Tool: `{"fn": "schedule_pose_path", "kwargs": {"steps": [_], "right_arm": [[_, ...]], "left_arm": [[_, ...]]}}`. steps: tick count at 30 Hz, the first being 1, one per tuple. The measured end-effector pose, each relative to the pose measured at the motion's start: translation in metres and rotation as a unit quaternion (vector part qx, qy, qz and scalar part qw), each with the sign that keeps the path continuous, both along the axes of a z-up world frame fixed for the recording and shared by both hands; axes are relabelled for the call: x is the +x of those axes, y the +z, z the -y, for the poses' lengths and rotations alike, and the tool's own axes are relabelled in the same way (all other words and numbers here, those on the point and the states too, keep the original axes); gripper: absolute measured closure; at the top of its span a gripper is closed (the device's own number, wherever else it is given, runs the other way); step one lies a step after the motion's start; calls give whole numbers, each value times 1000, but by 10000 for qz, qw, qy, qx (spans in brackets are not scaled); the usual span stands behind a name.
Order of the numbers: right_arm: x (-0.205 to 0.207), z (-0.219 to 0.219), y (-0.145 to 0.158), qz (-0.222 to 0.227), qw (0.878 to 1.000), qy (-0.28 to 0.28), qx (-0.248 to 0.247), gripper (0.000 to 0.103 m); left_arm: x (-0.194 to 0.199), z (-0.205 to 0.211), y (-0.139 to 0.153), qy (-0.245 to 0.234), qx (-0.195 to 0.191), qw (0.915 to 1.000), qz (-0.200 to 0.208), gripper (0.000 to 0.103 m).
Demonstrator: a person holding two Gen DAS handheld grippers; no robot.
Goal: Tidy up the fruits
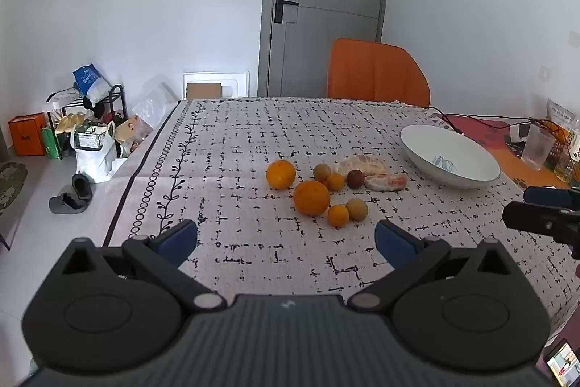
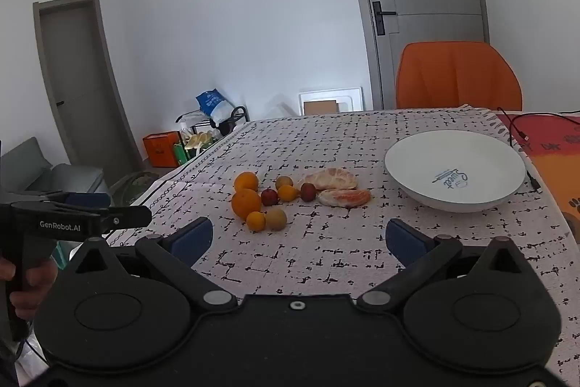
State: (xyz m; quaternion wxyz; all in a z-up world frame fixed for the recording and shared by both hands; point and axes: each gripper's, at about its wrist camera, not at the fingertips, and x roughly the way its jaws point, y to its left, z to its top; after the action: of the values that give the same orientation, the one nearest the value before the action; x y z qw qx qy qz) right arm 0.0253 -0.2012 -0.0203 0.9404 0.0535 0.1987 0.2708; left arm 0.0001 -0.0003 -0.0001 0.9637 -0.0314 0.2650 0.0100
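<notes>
Soft, even daylight fills the room as we see it, brightest on the pale bare wall (image 1: 163, 6). Fruit shadows on the black-and-white patterned tablecloth (image 2: 326, 242) are faint. Fisheye bending bows the grey door frame (image 2: 362, 24), corners vignette dark, and focus stays sharp.

Our two matte black plastic handheld grippers

We see on the left gripper (image 1: 286, 238) and the right gripper (image 2: 299, 238) blue padded jaws, silver pivot pins, round side discs and a ribbed grey body; the left gripper's side bears white "GenRobot.AI" lettering.
</notes>
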Motion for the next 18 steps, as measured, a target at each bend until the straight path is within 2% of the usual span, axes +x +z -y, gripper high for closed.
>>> {"fn": "schedule_pose_path", "kwargs": {"steps": [11,18], "right_arm": [[-1,-1,1,6,10000,19,-79,0],[-1,-2,1,4,9999,29,-119,0]], "left_arm": [[3,4,-8,16,22,10000,-5,0],[1,-2,-2,33,-39,10000,-36,0]]}}
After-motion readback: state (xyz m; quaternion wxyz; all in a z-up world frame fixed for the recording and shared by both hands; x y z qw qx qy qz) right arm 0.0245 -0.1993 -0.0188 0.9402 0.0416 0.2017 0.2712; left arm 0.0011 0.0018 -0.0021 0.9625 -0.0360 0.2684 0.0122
